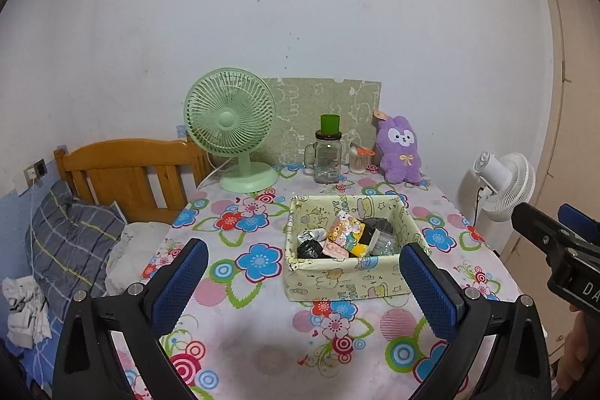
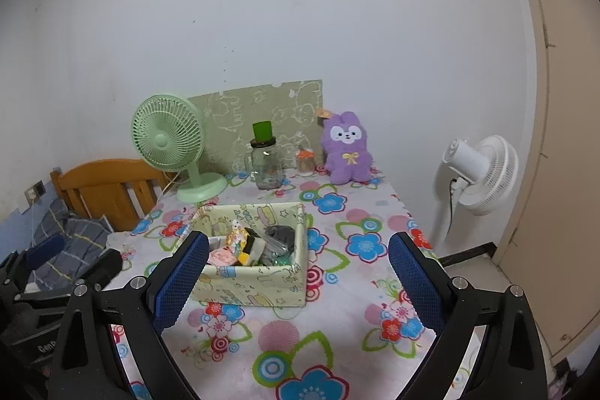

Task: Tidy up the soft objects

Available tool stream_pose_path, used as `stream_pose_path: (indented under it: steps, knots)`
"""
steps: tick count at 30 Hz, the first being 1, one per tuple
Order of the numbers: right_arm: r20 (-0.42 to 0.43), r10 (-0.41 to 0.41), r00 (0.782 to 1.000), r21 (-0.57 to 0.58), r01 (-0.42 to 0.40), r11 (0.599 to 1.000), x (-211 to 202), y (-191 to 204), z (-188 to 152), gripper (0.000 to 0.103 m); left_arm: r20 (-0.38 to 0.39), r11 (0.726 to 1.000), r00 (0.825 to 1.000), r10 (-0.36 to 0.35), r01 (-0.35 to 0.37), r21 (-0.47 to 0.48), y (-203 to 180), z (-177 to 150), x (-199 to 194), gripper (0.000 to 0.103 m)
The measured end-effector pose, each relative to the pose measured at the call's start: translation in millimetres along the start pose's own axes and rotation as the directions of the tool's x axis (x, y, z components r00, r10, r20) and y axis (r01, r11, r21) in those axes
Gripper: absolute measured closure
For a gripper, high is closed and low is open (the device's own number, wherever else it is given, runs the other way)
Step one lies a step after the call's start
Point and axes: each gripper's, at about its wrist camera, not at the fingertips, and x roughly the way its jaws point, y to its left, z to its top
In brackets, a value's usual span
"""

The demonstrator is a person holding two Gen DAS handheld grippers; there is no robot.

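Left claw (image 1: pixel 303 283) gapes empty; fabric basket (image 1: pixel 337 278) hides its jumbled contents.

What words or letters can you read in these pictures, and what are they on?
"DA": white letters on the right gripper body, cut off at the frame edge.
White lettering on the left gripper body: too blurred to read.
Print on the fabric basket: too small.
Jar label: too small.

L fingers (image 1: pixel 180 283) apart, basket (image 1: pixel 348 274) btwn
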Motion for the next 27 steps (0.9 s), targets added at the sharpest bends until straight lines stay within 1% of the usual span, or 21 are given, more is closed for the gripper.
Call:
stream_pose_path:
  steps: [9,18,21,27]
  knots:
    - [0.015,-0.006,1.0,-0.005,0.007,1.0,-14,3,-4,0.005,0.018,1.0,1.0,-0.01,0.011,-0.003,2,0,-10,0.0]
    - [0.012,0.024,1.0,-0.019,-0.024,1.0,-10,6,-1,0.005,0.016,1.0,1.0,0.003,-0.003,-0.032,5,0,-12,0.0]
    - [0.018,0.024,1.0,-0.036,-0.023,0.999,-10,7,0,0.005,0.018,0.999,1.0,0.004,-0.003,-0.038,4,1,-11,0.0]
    - [0.021,0.025,0.999,-0.033,-0.025,0.999,-10,5,0,0.005,0.025,0.999,1.0,0.007,-0.006,-0.036,1,3,-10,0.0]
